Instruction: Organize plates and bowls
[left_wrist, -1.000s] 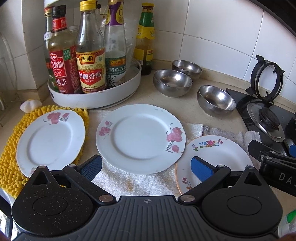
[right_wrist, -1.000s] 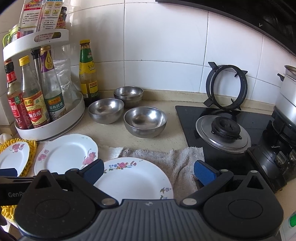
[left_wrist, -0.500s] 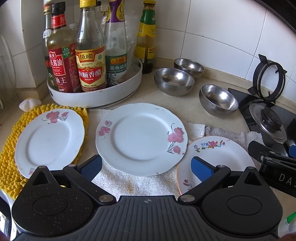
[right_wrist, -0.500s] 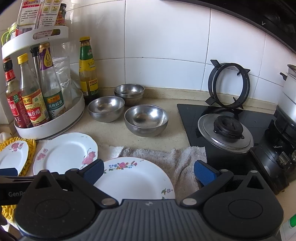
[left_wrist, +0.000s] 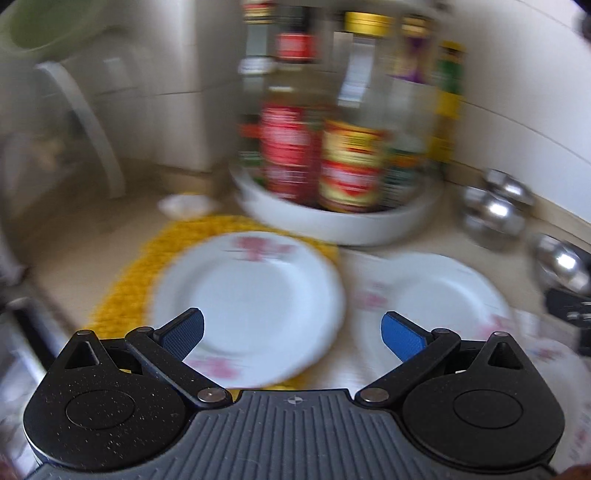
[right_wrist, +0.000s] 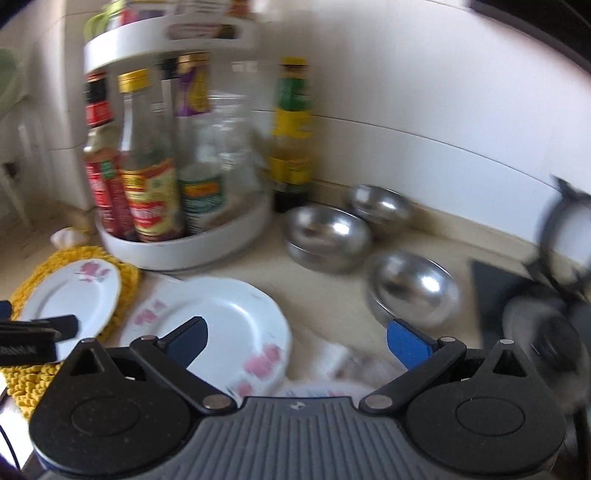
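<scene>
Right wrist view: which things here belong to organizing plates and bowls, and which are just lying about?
Belong to the job:
plate on the yellow mat
larger flowered plate
three steel bowls

Just lying about:
sauce bottles
white bottle rack
yellow mat
stove ring

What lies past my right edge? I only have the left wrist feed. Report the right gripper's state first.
Observer: The right gripper is open and holding nothing.
Operator: Now tell me what's beyond the steel bowls.
Observer: A black hob, with a pan-support ring standing upright at its back.
Operator: Check the bottle rack.
Observer: It has a second white tier on top. The contents are too blurred to name.
</scene>
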